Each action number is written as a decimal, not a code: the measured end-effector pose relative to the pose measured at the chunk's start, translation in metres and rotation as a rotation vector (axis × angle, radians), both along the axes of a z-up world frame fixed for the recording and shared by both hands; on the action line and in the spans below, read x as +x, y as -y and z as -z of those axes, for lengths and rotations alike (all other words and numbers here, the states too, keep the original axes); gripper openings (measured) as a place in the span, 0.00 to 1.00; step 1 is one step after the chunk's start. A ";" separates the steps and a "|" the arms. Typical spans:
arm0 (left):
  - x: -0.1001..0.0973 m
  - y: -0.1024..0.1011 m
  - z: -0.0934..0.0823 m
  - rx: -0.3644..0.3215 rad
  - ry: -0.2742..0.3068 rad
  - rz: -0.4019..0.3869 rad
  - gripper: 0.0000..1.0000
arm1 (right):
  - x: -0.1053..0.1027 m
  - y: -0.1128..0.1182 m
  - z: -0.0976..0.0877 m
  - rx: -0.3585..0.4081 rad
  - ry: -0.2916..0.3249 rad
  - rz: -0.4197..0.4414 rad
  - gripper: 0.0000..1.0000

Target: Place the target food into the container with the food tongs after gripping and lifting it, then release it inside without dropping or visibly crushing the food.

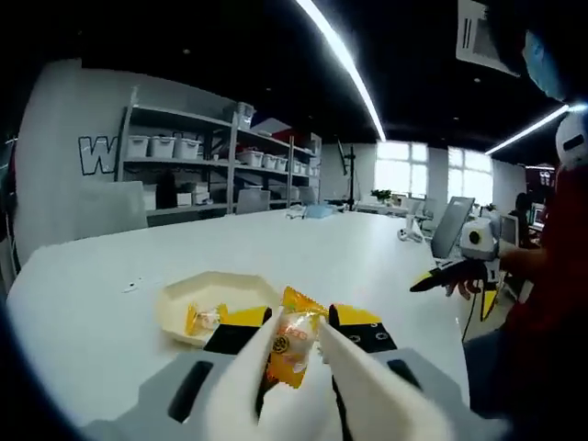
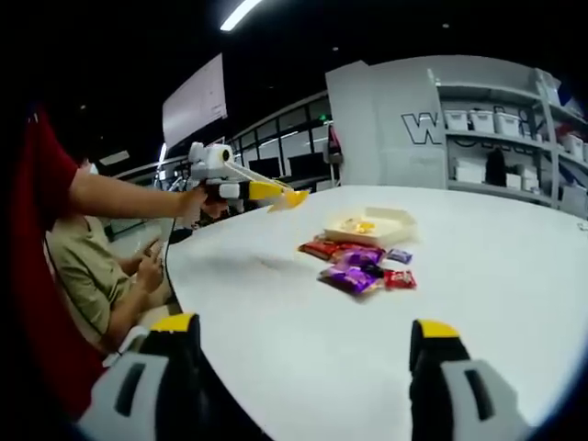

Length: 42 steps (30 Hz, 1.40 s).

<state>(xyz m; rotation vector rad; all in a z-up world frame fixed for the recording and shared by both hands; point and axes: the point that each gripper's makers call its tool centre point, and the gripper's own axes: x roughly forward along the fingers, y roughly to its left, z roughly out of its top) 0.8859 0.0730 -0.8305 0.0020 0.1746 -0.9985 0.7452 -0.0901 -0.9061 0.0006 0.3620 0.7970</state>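
Observation:
My left gripper (image 1: 303, 331) is shut on white food tongs (image 1: 363, 386), and the tong tips pinch an orange snack packet (image 1: 292, 342) held up above the white table. Just beyond and to the left lies the cream container (image 1: 188, 296) with a yellow packet (image 1: 204, 319) inside. In the right gripper view, the left gripper (image 2: 262, 190) hovers over the table's edge, left of the container (image 2: 397, 220), with the orange packet (image 2: 296, 197) at the tong tips. My right gripper (image 2: 303, 367) stands open with nothing between its jaws, and it also appears in a hand (image 1: 443, 273).
Several red and purple snack packets (image 2: 358, 262) lie on the table (image 2: 303, 312) in front of the container. A seated person (image 2: 96, 271) is at the table's left edge. Shelves with bins (image 1: 193, 165) stand against the far wall.

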 end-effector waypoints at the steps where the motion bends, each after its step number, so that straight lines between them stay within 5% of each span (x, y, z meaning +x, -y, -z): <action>1: 0.003 0.000 -0.001 -0.001 0.003 -0.006 0.23 | 0.000 0.000 0.000 0.001 -0.001 0.001 0.94; 31: 0.074 0.040 0.031 0.074 -0.020 -0.023 0.23 | 0.002 0.043 0.001 -0.008 -0.003 0.101 0.95; 35: 0.083 0.041 0.033 0.098 0.038 -0.029 0.27 | 0.004 0.044 0.000 -0.009 -0.003 0.107 0.94; 42: 0.076 0.038 0.037 0.113 0.025 -0.013 0.28 | 0.005 0.040 0.001 -0.015 -0.007 0.100 0.94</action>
